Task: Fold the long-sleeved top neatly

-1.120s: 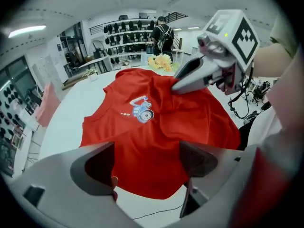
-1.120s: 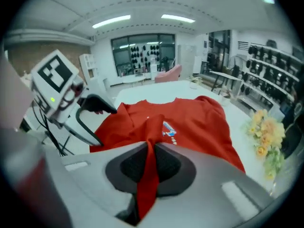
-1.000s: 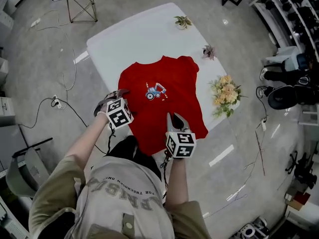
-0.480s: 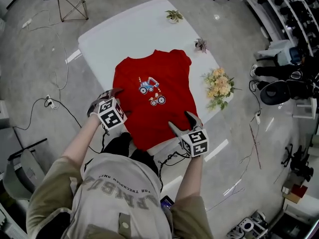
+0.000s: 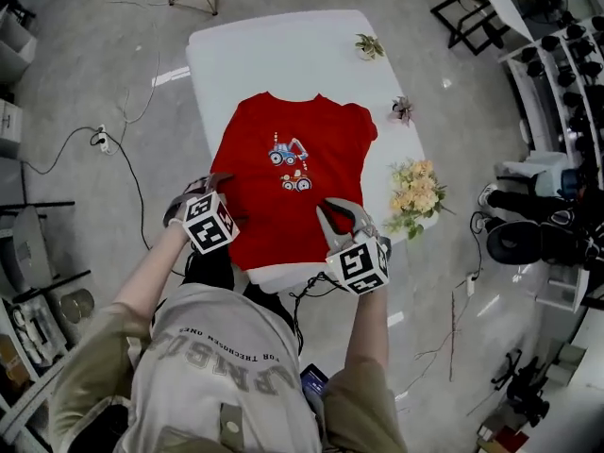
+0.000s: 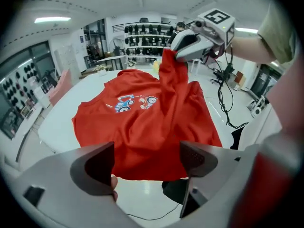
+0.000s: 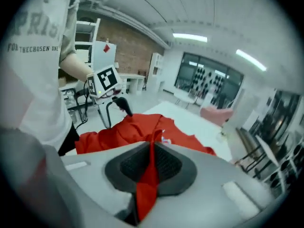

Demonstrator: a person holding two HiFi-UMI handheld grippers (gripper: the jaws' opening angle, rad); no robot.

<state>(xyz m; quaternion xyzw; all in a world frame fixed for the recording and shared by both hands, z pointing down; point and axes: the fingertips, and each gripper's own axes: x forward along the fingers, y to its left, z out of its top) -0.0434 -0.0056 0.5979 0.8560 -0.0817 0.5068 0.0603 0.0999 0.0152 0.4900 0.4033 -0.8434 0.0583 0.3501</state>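
Right gripper (image 7: 151, 169): jaws just closed, now clamped on a pinch of the top (image 5: 274, 220) at its near right edge. The fabric rises in a ridge up to them. Left gripper (image 6: 146, 161): jaws wide apart with nothing between them, just off the near left hem corner.

Top: red, with two small vehicle prints on the chest, a blue one (image 5: 286, 151) above a red-and-white one (image 5: 295, 183). It lies front up on the white table (image 5: 283, 55), rumpled toward the hem. Its long axis runs away from the person, neckline far, hem at the table's near edge.

Change: a second ago the right gripper was shut over the hem's middle and only the blue print showed. Half a second ago it stood open beside the right hem corner. The left gripper keeps its corner.
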